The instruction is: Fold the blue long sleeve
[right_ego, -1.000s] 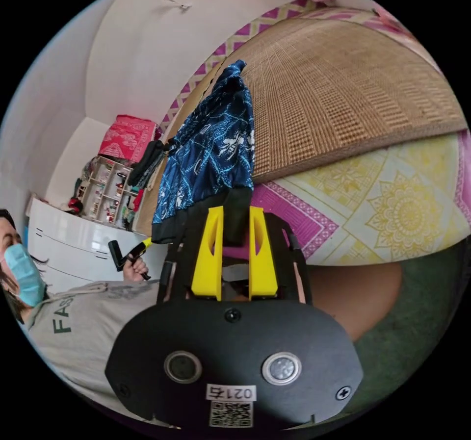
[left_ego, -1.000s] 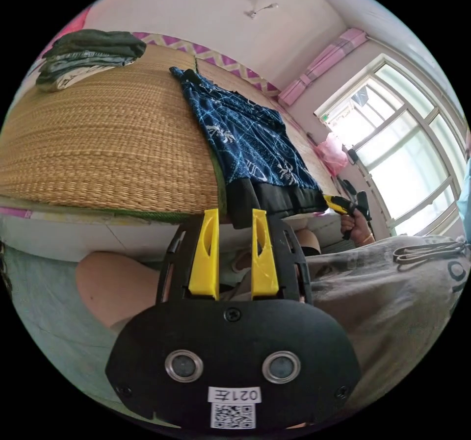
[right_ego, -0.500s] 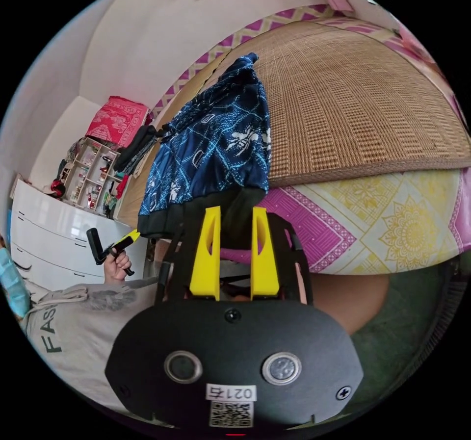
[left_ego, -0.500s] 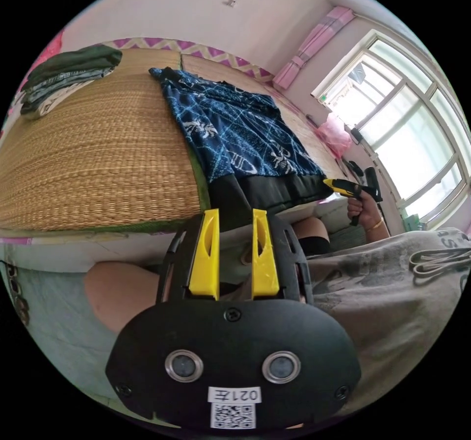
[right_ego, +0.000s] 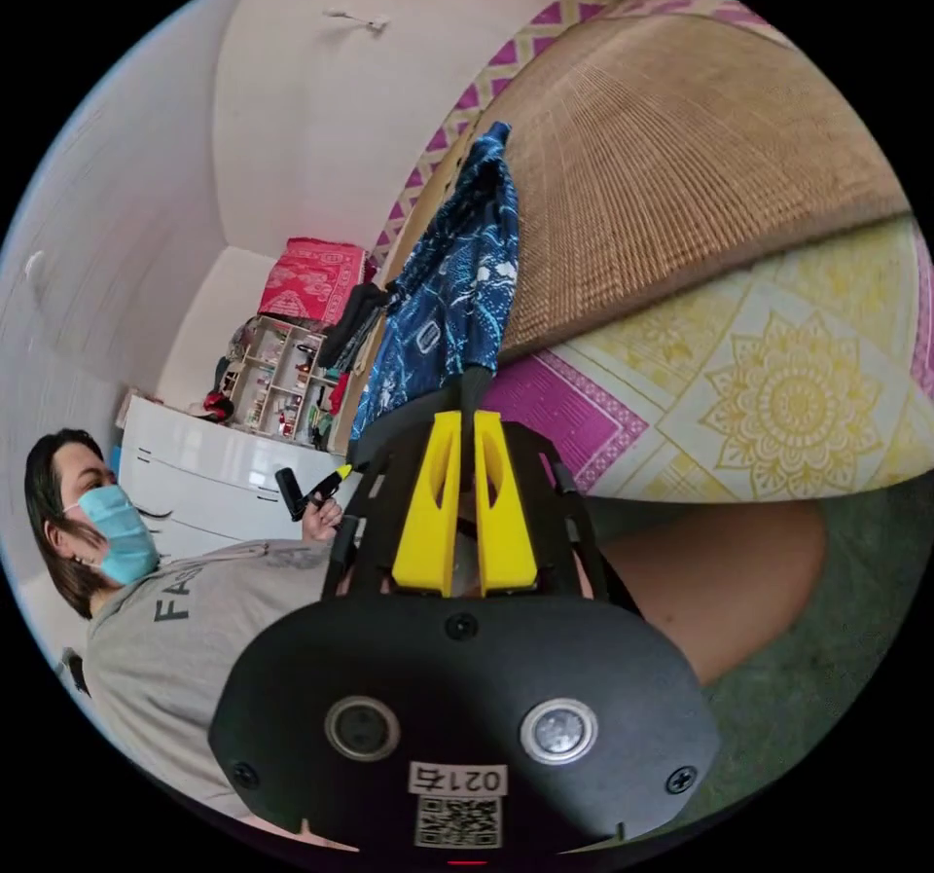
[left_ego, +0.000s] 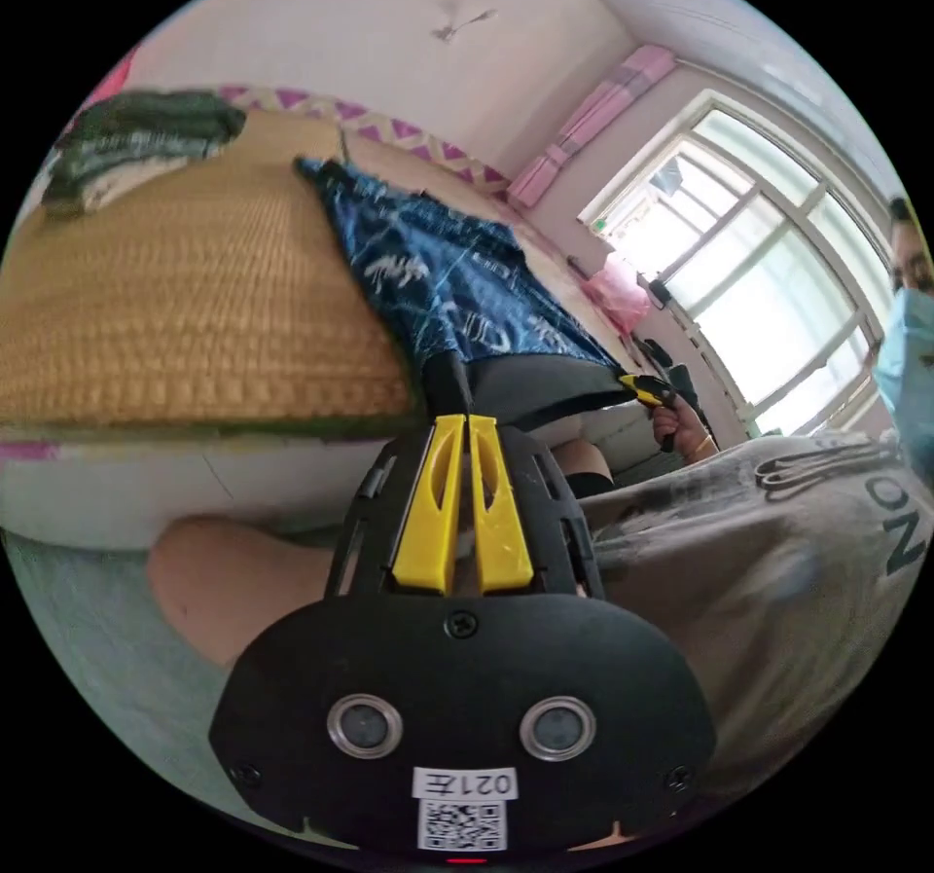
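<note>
Both tools (left_ego: 453, 418) (right_ego: 465, 414) pinch the blue long sleeve's (left_ego: 457, 274) dark hem.

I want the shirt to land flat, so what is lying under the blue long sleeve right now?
The blue long sleeve lies on the woven mat; its dark hem hangs off the bed edge, pinched by the left gripper and right gripper. Anything beneath the cloth is covered.

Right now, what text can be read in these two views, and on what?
"FAS": grey sweatshirt, right gripper view, rest hidden.
"NO": same sweatshirt, left gripper view, cut off.
Stickers on left claw and right claw: labels, left unread.
Shelf: too small.
Blue shirt: print too blurred to tell.
</note>
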A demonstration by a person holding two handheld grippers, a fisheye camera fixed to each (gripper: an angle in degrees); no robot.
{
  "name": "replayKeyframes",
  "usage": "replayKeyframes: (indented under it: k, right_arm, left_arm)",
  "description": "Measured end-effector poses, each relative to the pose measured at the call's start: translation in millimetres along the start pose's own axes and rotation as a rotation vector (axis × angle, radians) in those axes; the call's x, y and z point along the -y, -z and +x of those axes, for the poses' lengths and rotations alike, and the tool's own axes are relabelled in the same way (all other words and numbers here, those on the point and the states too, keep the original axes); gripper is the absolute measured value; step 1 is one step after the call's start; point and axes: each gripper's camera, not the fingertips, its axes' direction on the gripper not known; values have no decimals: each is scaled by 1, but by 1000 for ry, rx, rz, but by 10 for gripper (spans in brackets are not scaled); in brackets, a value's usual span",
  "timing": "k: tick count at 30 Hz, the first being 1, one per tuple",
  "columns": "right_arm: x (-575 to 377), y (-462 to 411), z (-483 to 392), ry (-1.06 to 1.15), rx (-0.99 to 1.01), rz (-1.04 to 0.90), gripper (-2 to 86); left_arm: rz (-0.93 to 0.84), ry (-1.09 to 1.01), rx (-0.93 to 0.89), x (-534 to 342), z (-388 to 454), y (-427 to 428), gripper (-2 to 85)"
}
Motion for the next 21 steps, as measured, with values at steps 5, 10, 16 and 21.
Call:
replayKeyframes:
  k: [5, 10, 16, 21]
  right_arm:
    - [-27, -18, 47, -46, 98, 18, 6]
    - [-49, -34, 68, -25, 39, -7, 6]
    - [-72, -53, 96, -30, 62, 2, 6]
    - [-89, -72, 119, -39, 61, 5, 6]
  left_arm:
    - [0, 138, -178, -25, -58, -41, -4]
    - [-37, 124, -272, -34, -80, -65, 75]
    - [-108, 79, -66, -47, -66, -127, 111]
    - [-131, 131, -105, -59, -87, -199, 18]
